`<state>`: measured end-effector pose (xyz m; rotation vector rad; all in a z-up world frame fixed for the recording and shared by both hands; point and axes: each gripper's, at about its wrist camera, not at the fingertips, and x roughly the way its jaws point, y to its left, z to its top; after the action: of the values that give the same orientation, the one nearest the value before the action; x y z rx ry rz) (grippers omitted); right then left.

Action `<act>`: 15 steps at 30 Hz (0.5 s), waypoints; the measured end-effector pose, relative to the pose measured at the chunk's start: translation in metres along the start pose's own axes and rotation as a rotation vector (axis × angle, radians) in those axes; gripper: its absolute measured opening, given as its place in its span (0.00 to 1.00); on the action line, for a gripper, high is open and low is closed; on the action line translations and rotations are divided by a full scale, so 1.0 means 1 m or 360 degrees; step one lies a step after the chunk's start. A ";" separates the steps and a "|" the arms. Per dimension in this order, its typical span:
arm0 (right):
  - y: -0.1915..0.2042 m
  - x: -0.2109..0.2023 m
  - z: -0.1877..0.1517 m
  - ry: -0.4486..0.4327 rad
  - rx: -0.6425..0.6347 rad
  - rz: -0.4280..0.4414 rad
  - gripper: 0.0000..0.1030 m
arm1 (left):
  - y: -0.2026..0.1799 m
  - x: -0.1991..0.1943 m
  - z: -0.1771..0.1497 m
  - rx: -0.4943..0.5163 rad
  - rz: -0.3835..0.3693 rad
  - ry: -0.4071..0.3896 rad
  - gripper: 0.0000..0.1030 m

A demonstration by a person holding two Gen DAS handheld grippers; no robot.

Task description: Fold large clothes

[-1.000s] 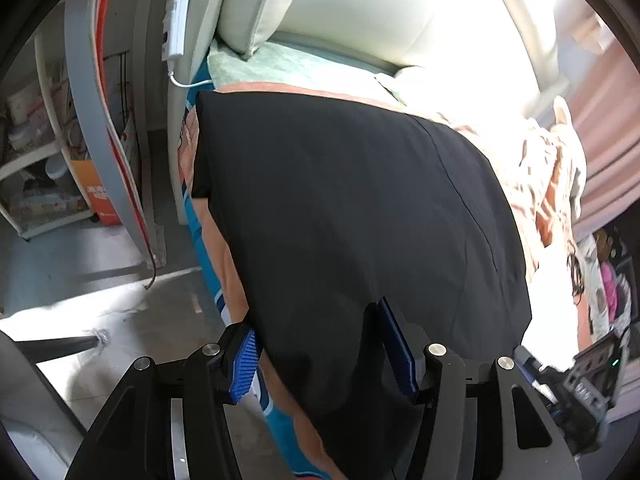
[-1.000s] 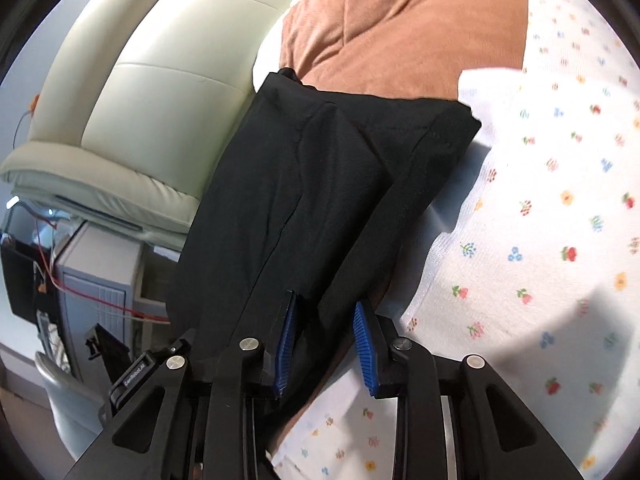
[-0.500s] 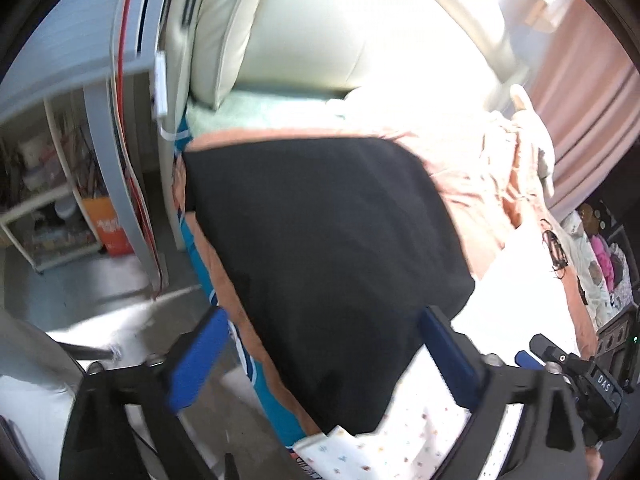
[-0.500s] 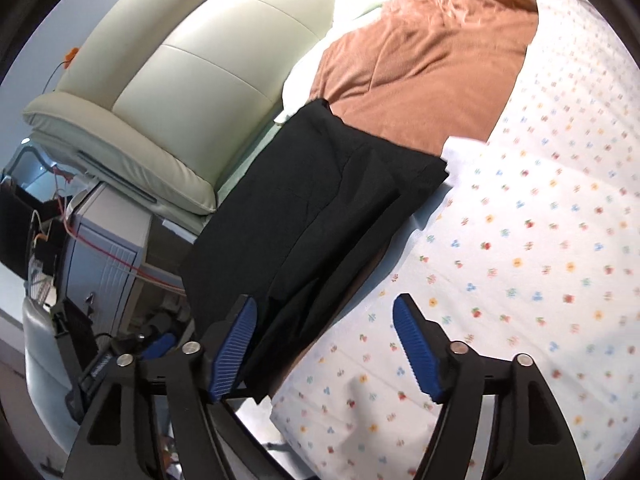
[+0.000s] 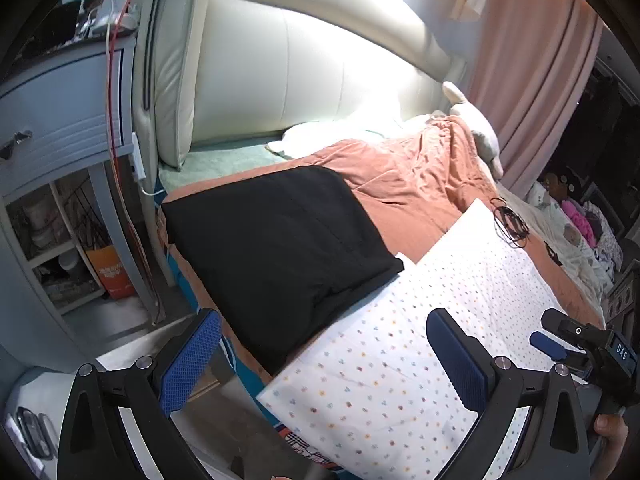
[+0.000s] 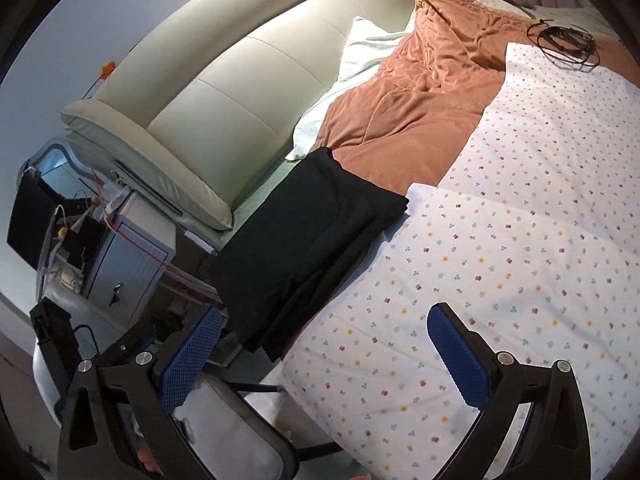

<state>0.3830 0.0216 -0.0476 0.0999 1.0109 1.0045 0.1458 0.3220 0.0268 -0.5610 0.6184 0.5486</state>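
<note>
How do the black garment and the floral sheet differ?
The black garment is plain and dark; the floral sheet is white with small coloured flowers. The garment is folded into a compact stack; the sheet lies spread flat, covering far more area. Both rest on the bed.

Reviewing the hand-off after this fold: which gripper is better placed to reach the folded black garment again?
Left, marginally. The folded black garment lies almost straight ahead of the left gripper; for the right gripper, opening and empty, it sits off to one side.

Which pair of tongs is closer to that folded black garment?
Left, though only slightly. The left tongs hover open just past the black garment and its near edge; the right tongs sit open off its corner, over the floral sheet.
</note>
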 end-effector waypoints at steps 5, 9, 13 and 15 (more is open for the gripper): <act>0.007 -0.043 -0.014 -0.0071 -0.0077 -0.0042 1.00 | -0.019 -0.031 -0.013 0.0058 -0.0027 -0.0039 0.99; 0.013 -0.078 -0.025 -0.0139 -0.0126 -0.0084 1.00 | -0.030 -0.055 -0.022 0.0104 -0.0049 -0.0079 0.99; 0.020 -0.108 -0.040 -0.0193 -0.0165 -0.0119 1.00 | -0.041 -0.078 -0.036 0.0158 -0.0080 -0.0107 0.99; 0.024 -0.125 -0.048 -0.0227 -0.0184 -0.0142 1.00 | -0.045 -0.089 -0.042 0.0190 -0.0092 -0.0121 0.99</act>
<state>0.3133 -0.0742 0.0189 0.0303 0.8191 0.9584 0.0972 0.2361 0.0711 -0.4422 0.5570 0.4735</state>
